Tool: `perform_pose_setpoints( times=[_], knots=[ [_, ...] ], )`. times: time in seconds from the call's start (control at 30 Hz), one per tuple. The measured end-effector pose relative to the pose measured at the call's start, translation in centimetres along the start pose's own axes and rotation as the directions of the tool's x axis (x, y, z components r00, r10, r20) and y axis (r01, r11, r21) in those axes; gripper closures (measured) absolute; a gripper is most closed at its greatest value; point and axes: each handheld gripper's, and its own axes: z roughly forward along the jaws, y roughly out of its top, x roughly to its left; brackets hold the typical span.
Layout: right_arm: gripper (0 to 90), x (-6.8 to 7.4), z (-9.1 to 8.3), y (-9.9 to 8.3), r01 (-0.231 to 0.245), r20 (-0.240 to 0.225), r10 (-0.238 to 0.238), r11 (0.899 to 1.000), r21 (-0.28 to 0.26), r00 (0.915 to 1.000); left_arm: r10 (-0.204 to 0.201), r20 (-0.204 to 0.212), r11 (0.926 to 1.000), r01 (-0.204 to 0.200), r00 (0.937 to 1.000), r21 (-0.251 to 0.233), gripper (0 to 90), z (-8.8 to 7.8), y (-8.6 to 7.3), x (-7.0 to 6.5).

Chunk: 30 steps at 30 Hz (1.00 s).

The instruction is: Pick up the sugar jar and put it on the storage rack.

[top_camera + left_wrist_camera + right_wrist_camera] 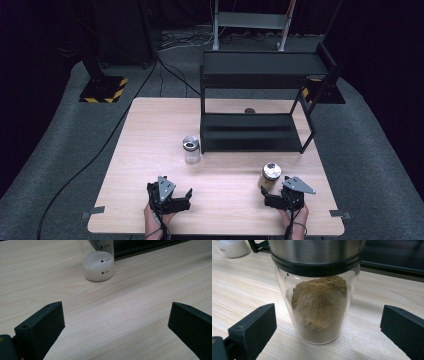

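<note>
1. Between the spread jaws of your right gripper (328, 322) stands the clear glass jar of brown powder with a steel lid (319, 302). The pads do not touch it, so the gripper is released and holds nothing.
2. Your left gripper (116, 322) is equally released, jaws wide over bare wood. The clear glass jar of white grains with a steel lid (98, 265) stands ahead of it, well apart and slightly to the left of its centre line.
3. Risk on the right: the brown jar is tall, smooth and swells at the middle. If you close low or off-centre, one pad is likely to meet the glass first and push or tip the jar before the other lands.
4. Risk of slip: glass gives little grip, so a light pinch could let it slide down as you lift. The powder is heaped to one side, so the load may shift if you tilt.
5. Risk on the left: a fast approach could knock the white jar backward toward what stands behind it.
6. Beyond both jars, farther from your grippers, stands the black metal two-tier shelf rack (255, 132). Its front posts and lower edge stand in the way of any forward carry, so I judge you need height before moving a jar in.
7. Under everything lies the pale wooden table (150, 125), and a small dark round thing (249, 110) lies behind the rack's lower tier; I cannot tell what it is.
</note>
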Motion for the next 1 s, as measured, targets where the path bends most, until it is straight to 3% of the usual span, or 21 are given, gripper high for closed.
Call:
perform_pose_setpoints(
  times=[0.6, 1.0],
  knots=[
    [0.0, 0.2, 0.0, 0.0, 0.005, 0.005, -0.005, 1.0, 0.001, 1.0, -0.002, 0.017, 0.9999, 0.002, 0.9999, 0.013, 0.0, 2.6, 1.9, 0.8],
    [0.0, 0.1, 0.0, 0.0, 0.002, 0.005, -0.002, 1.0, 0.003, 1.0, -0.011, 0.048, 0.9999, 0.01, 0.9988, 0.004, 0.0, 5.0, 4.4, 2.5]
  ],
)
